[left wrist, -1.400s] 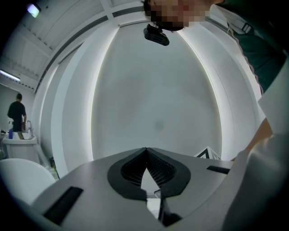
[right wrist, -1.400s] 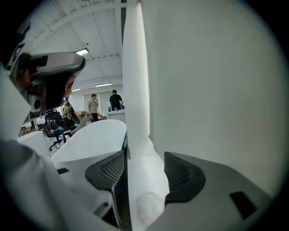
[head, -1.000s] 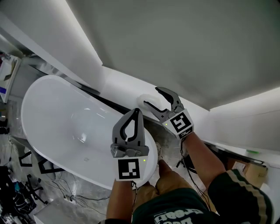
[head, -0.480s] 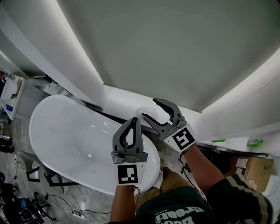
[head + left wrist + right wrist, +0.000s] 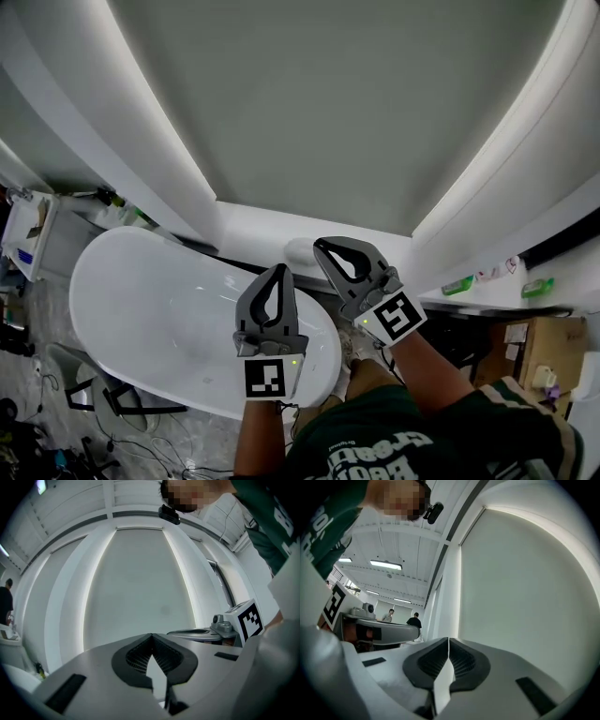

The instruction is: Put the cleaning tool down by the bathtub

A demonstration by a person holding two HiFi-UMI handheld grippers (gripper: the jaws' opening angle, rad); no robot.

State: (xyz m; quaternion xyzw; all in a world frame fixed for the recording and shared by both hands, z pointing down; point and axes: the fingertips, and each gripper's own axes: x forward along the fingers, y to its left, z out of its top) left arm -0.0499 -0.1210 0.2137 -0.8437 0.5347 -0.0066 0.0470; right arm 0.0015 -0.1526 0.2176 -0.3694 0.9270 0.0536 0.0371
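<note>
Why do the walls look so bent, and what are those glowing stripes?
Head view: a wide lens bows straight lines; the stripes are lit strips edging the grey panel. Left gripper view and right gripper view: fisheye, stronger bending, black corners, same glowing edges.

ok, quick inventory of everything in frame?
bathtub: one, white, lower left
ledge: one, white, behind the tub
rounded object: one, white, on the ledge; probably the cleaning tool
shelf: one, white, right
small containers: a few, green, on the shelf
cardboard box: one, brown, below the shelf
bystanders: two, far background of the right gripper view
left gripper: grey, shut, empty, over the tub
right gripper: grey, shut, empty, beside the rounded object
</note>
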